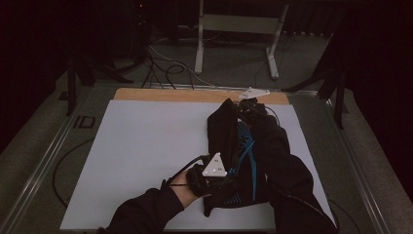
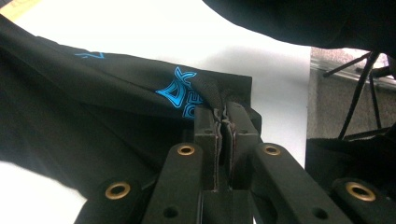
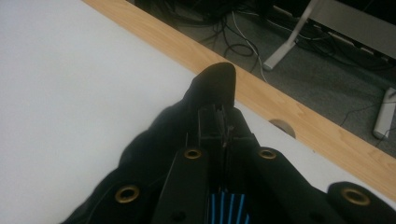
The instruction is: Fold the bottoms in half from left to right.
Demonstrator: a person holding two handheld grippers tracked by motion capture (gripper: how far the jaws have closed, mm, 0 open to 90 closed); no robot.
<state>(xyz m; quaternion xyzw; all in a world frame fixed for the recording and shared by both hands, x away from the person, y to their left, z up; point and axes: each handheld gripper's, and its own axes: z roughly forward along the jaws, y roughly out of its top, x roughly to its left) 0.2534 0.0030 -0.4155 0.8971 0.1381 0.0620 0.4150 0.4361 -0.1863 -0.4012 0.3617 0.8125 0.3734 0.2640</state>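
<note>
White table top (image 1: 141,161), wide and bare across its whole left half, with a strip of wood edge (image 1: 160,94) along the far side and grey floor with cables beyond. Black garment with blue print (image 1: 243,151), bunched into a long narrow heap on the right half, running from just short of the far wood edge back toward the near edge; open white surface to its left, a narrower band between it and the right edge. Right gripper (image 1: 247,103) at the garment's far end, close to the wood strip, jaws clenched on a fold of the black cloth (image 3: 215,80). Left gripper (image 1: 221,183) at the garment's near end, close to the near edge, jaws pinched tight on a hem beside the blue lettering (image 2: 182,91).
</note>
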